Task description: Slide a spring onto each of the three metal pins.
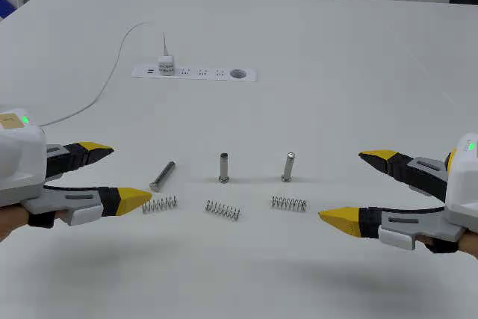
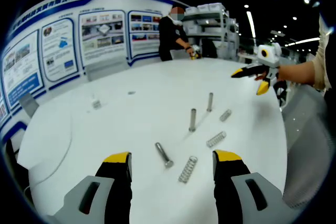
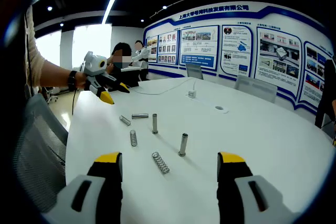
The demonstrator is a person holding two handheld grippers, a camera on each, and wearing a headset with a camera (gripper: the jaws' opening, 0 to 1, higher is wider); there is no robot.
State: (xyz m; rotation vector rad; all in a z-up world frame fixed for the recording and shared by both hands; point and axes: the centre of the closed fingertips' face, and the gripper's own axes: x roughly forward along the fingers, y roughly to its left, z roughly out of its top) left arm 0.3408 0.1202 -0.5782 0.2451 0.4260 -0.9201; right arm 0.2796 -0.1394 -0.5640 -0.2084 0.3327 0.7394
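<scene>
Springs: three, loose, lying before pins; left pin toppled.

Cable end, perhaps behind left hand-held gripper

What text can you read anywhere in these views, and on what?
Blue Chinese wall lettering: too small to quote.
Blue-and-white wall posters: print too blurred to read.
White rectangular power strip: no readable marking.
</scene>
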